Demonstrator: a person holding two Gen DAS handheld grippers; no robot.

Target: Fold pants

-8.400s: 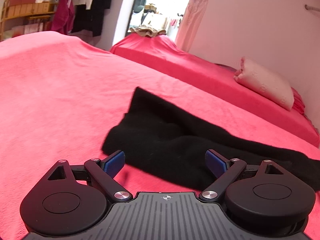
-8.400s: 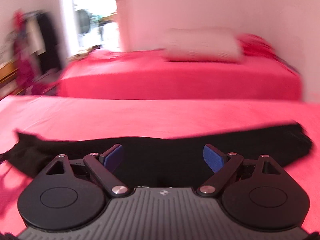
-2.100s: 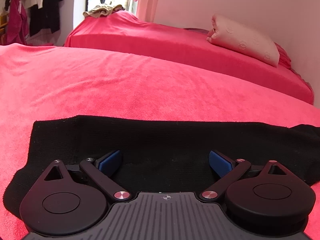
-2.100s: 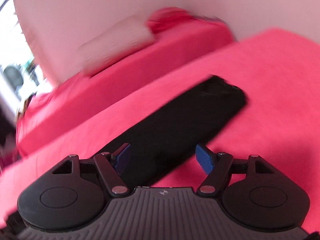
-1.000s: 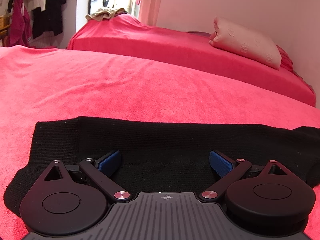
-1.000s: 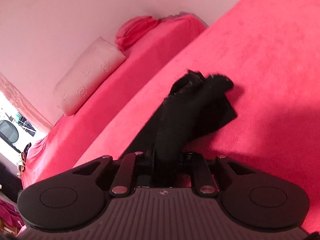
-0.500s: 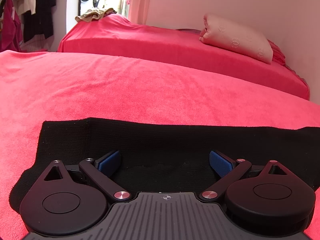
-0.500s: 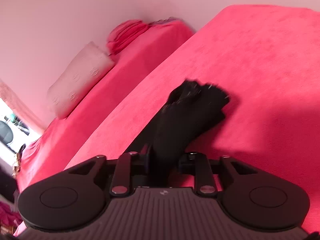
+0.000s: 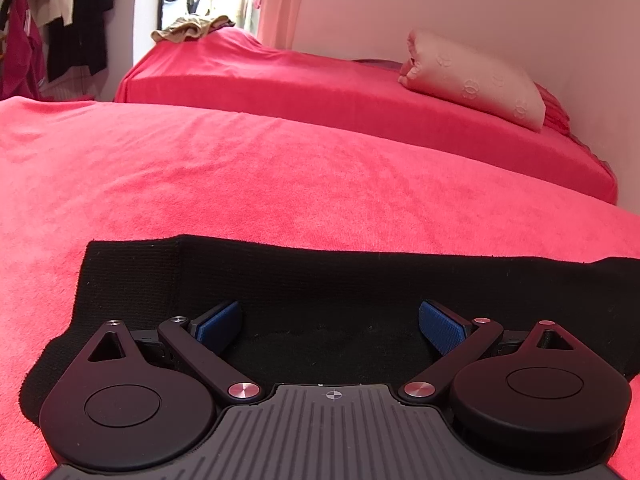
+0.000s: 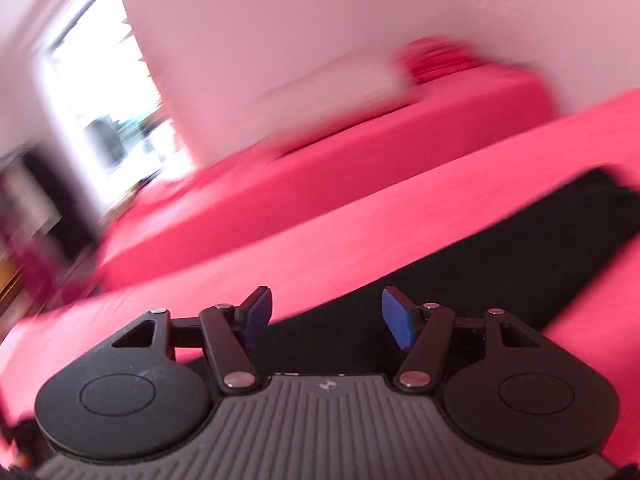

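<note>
Across the near red bed cover [image 9: 280,184], the black pants [image 9: 320,280] lie flat as a long band running from the left of your left wrist view off past its right edge. Your left gripper [image 9: 330,326] hangs over them with its jaws spread wide; the blue pads [image 9: 218,326] stand well apart with only cloth lying beneath them, so it grips nothing. The pants' left end shows a ribbed strip with a squared corner.

Your right gripper [image 10: 326,316] shows a heavily smeared, tilted picture. Its jaws are opening, and the blue pads [image 10: 396,320] sit apart with no fabric pinched between them; the pants [image 10: 500,256] lie on the bed cover [image 10: 280,248] below and stretch away toward the upper right, where their far end blurs out. Whether that end is flat or bunched cannot be told from the smear.

Beyond the near bed, the left wrist view shows a second bed [image 9: 360,88] in the same red, a pale pillow [image 9: 476,76] against the wall at its right, a beige heap of cloth [image 9: 192,28] at its far left end, and dark and red clothes hanging [image 9: 64,20] at the left edge
</note>
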